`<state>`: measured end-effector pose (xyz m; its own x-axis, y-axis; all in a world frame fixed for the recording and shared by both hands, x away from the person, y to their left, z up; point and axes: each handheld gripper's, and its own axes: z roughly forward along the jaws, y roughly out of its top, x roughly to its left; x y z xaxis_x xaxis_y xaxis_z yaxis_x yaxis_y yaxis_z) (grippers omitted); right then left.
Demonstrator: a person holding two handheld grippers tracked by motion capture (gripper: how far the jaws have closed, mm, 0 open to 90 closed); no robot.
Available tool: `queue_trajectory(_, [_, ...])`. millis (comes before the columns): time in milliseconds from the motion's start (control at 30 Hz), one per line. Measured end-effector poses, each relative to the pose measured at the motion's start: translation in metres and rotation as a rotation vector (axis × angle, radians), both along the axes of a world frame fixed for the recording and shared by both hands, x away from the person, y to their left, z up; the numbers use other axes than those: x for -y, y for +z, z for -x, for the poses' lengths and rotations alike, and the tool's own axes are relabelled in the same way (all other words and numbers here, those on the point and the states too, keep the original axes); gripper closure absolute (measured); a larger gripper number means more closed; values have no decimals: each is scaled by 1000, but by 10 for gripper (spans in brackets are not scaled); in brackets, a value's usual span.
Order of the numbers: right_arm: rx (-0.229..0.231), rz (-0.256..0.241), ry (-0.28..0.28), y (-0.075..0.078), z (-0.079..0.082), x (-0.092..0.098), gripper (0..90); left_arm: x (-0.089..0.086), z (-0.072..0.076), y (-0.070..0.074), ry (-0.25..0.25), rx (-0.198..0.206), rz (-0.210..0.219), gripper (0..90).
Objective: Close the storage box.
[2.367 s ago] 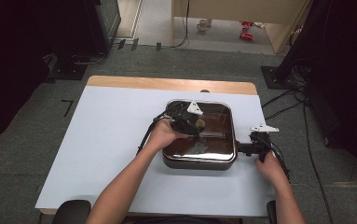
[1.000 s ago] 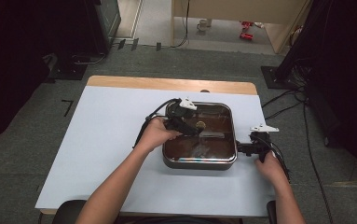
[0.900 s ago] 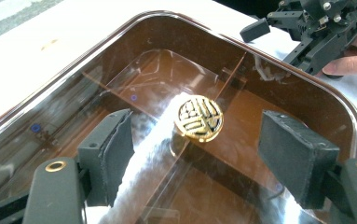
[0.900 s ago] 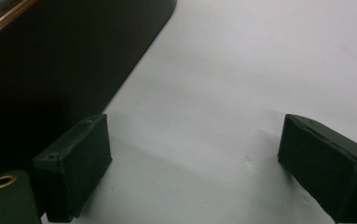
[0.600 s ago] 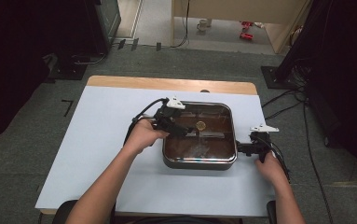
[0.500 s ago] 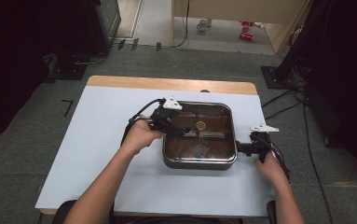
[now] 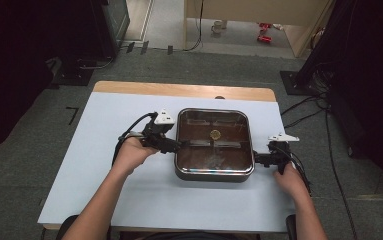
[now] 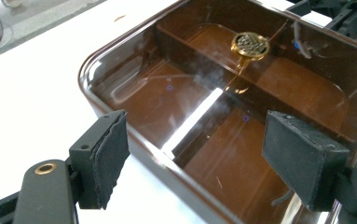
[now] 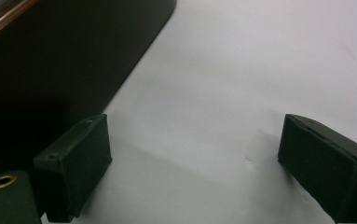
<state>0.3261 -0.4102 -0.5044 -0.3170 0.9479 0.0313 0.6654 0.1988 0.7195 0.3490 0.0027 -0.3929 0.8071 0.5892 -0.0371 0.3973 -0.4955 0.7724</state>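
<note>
Both grippers flank the lidded brown box, jaws open (nothing held); left gripper should straddle its rim squarely, right gripper bracing.

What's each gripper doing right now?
Left gripper: open, holding nothing, jaws at the box edge.
Right gripper: open, holding nothing, beside the box on the table.

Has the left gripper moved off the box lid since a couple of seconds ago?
Yes. The left gripper has drawn back from over the lid's knob to the box's left edge.
</note>
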Motion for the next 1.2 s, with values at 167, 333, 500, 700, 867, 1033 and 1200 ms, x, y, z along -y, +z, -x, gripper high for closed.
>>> queue_trajectory(167, [0, 0, 0, 0, 0, 0, 88, -18, 7, -5, 38, 6, 3, 226])
queue_trajectory(333, [0, 0, 0, 0, 0, 0, 88, -29, 12, -14, 68, 3, -1, 226])
queue_trajectory(500, [0, 0, 0, 0, 0, 0, 88, -39, 17, -25, 97, 5, -2, 226])
queue_trajectory(700, [-1, 0, -1, 0, 0, 0, 88, -48, 23, -37, 124, 12, -11, 226])
queue_trajectory(867, [0, 1, 0, 0, 0, 0, 88, -55, 26, -45, 145, 2, -21, 226])
queue_trajectory(1033, [0, 0, 0, 0, 0, 0, 88, -63, 29, -58, 189, -8, -14, 226])
queue_trajectory(1200, [0, 0, 0, 0, 0, 0, 88, -67, 30, -66, 199, -19, -25, 226])
